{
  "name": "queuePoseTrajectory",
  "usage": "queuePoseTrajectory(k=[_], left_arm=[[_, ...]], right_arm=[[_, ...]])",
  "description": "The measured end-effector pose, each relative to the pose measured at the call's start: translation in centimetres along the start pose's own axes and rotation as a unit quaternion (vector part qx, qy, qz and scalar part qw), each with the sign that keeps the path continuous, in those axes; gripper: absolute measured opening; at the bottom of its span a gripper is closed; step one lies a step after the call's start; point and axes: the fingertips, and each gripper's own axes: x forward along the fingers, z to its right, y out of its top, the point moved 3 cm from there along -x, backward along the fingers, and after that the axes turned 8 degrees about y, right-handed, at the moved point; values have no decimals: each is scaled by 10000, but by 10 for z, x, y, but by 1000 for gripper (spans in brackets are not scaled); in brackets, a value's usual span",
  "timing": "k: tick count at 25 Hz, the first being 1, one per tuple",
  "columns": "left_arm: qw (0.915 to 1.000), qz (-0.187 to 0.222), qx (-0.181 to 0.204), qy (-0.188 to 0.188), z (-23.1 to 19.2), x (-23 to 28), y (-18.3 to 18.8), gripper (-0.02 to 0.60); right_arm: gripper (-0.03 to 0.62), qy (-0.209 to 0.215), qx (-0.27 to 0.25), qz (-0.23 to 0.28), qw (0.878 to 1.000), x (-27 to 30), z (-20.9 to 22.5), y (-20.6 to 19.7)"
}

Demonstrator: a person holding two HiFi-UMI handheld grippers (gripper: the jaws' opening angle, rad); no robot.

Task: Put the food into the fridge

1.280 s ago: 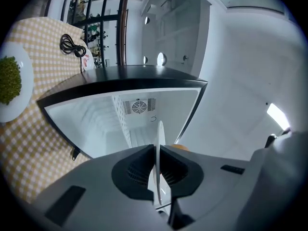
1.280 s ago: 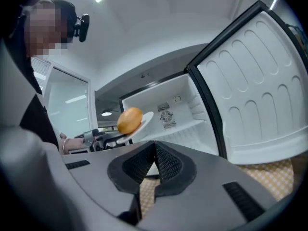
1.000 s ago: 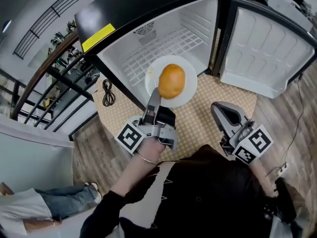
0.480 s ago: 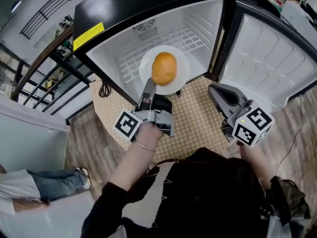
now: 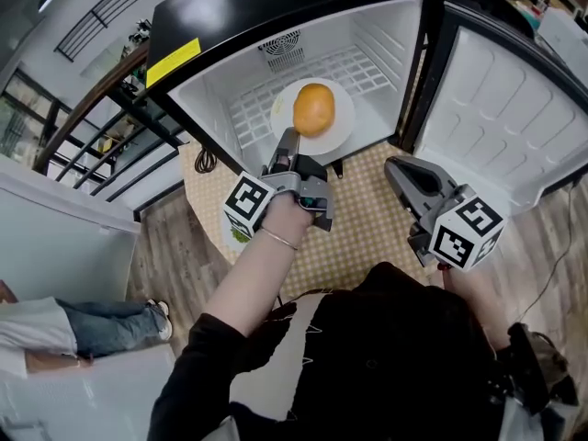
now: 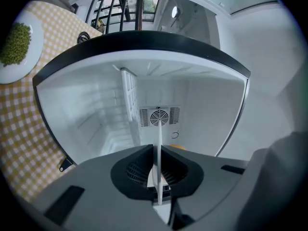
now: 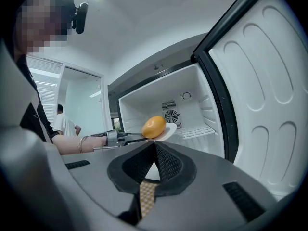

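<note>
My left tongs (image 5: 288,140) are clenched on the near edge of a white plate (image 5: 344,125); looking along them, that edge shows as a thin white line pinched between the two jaws. On the plate sits the food (image 5: 314,108), a round orange-yellow lump. I hold the plate out level in the open mouth of the fridge (image 5: 220,90), above its white wire shelf (image 5: 372,66). From the right side it looks lifted clear of the shelf, though I cannot tell for sure. The fridge door (image 5: 501,108) stands wide open on the right. My right tongs (image 5: 399,167) are pressed together with nothing in them. They sit nearer to me, over the checked cloth of the table (image 5: 367,237), well apart from the plate and pointing toward the fridge. Off at the far left of the table is a second plate with green food (image 6: 17,42).
</note>
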Motion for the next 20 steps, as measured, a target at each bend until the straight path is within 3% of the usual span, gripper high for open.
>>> queuePoseTrajectory(k=[12,20], left_arm=[[9986,384,213,296,-6,38,4,21],[9970,674,102,368,-5,53,13,25]], right_arm=[[15,76,76,-6,9999,5,6,1],[15,104,184,-79,9997,3,13,-5]])
